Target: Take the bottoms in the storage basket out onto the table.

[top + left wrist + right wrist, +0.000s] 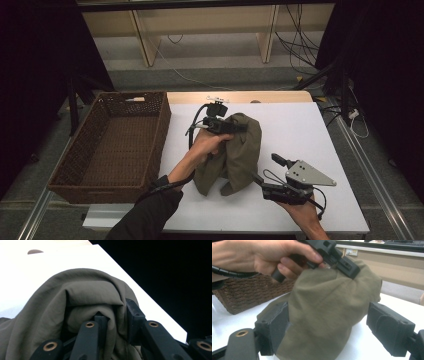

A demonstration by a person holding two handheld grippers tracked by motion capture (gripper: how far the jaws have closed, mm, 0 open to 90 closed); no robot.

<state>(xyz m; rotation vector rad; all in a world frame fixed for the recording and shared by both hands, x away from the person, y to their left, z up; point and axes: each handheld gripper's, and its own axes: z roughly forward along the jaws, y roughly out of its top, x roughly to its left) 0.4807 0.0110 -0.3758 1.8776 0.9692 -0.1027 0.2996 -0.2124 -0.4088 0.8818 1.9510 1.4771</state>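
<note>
Right gripper view: the right hand-held gripper (327, 337) is seen with jaws wide apart, the cloth (329, 310) between them but not pinched. Farther off, the left hand-held gripper (239, 127) is clamped on the cloth's top fold, the rest draped on the tabltop (300, 135). For a clean lift, the lower hem should be gripped firmly before the cloth is carried to the basket (70, 180).

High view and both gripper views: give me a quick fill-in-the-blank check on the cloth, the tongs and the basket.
1. The left tongs are shut on a fold of the olive ____.
2. The right tongs stand ____, one jaw on each side of the cloth.
3. The wicker basket lies on the cloth's ____ side in the high view.

Missing words: cloth; open; left
</note>
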